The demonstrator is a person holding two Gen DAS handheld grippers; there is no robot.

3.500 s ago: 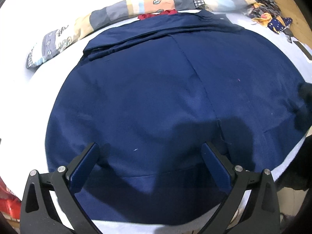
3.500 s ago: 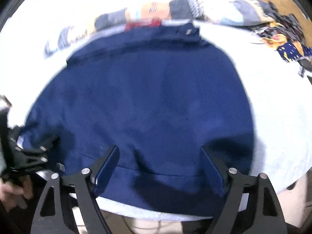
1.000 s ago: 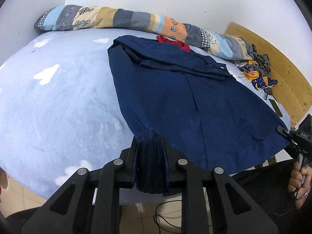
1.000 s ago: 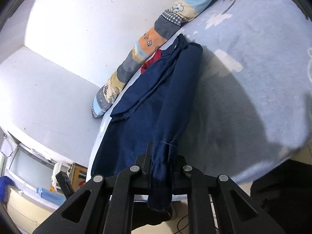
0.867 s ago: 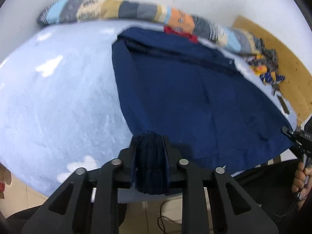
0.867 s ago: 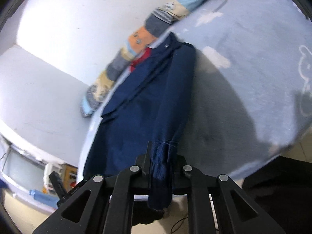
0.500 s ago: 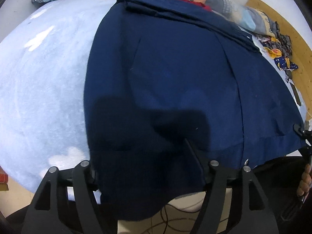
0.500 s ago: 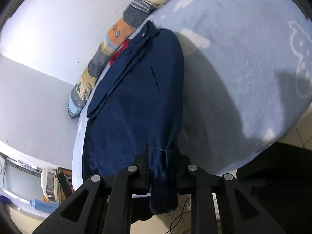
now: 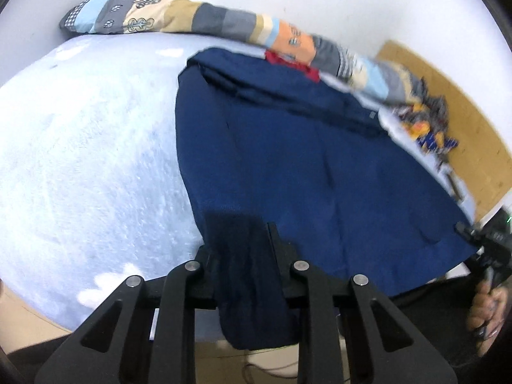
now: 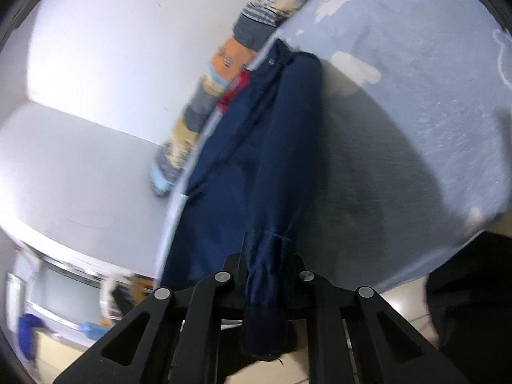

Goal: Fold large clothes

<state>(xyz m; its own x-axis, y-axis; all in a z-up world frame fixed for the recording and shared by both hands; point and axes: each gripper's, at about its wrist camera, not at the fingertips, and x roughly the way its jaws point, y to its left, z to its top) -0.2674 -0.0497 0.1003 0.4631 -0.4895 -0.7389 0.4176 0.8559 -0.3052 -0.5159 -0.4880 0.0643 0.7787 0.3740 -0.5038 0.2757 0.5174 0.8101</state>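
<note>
A large navy garment (image 9: 320, 166) lies spread on the pale blue bed (image 9: 80, 160), its red-lined collar (image 9: 291, 62) at the far end. My left gripper (image 9: 238, 233) is closing on the near left hem corner, and its pads press on the bunched navy cloth. In the right wrist view the garment (image 10: 256, 147) runs away from me in a long fold. My right gripper (image 10: 267, 246) is closing on the other hem corner, pinching it tight, with a flap hanging below the jaws. That gripper (image 9: 480, 240) also shows at the left view's right edge, held by a hand (image 9: 486, 304).
A long patchwork bolster (image 9: 208, 25) lies along the wall behind the collar. A heap of small patterned fabrics (image 9: 425, 128) sits by a wooden board (image 9: 464, 112) at the far right. Pale blue bedding (image 10: 416, 96) stretches to the right of the garment. The bed edge and floor are just below both grippers.
Half a second ago the left jaws stood wide over the hem; now they are shut on bunched cloth again. The right gripper kept its pinch and rolled slightly.
</note>
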